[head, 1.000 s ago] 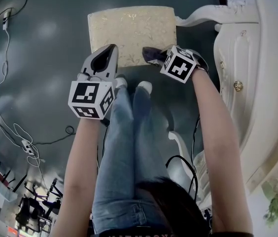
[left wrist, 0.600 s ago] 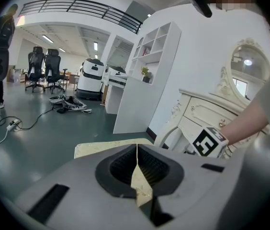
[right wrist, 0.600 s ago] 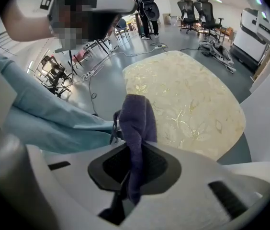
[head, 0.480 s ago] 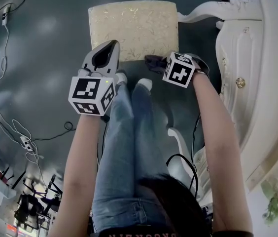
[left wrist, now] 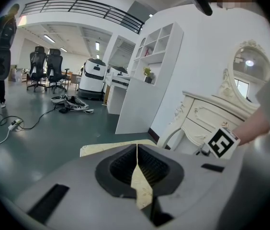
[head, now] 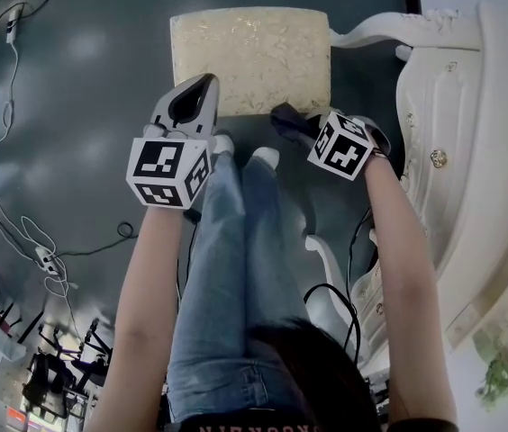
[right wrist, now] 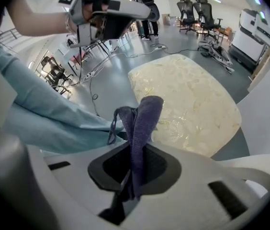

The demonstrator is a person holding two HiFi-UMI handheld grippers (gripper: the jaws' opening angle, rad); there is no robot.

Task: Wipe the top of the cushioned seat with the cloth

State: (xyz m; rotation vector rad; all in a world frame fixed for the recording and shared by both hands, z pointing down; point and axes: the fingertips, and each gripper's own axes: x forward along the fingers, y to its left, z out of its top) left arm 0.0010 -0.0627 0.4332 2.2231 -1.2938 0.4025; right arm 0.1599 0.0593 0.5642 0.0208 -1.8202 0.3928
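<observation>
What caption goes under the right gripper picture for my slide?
Right gripper pinching a purple cloth near the cream cushioned seat.

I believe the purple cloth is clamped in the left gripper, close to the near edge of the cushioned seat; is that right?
Not quite: the purple cloth is clamped in the right gripper, not the left, close to the near edge of the cushioned seat. The right gripper view shows it; the left gripper is shut on nothing.

Glossy grey floor [head: 83, 79], ornate white dresser [head: 470, 151], office chairs [left wrist: 46, 68].
</observation>
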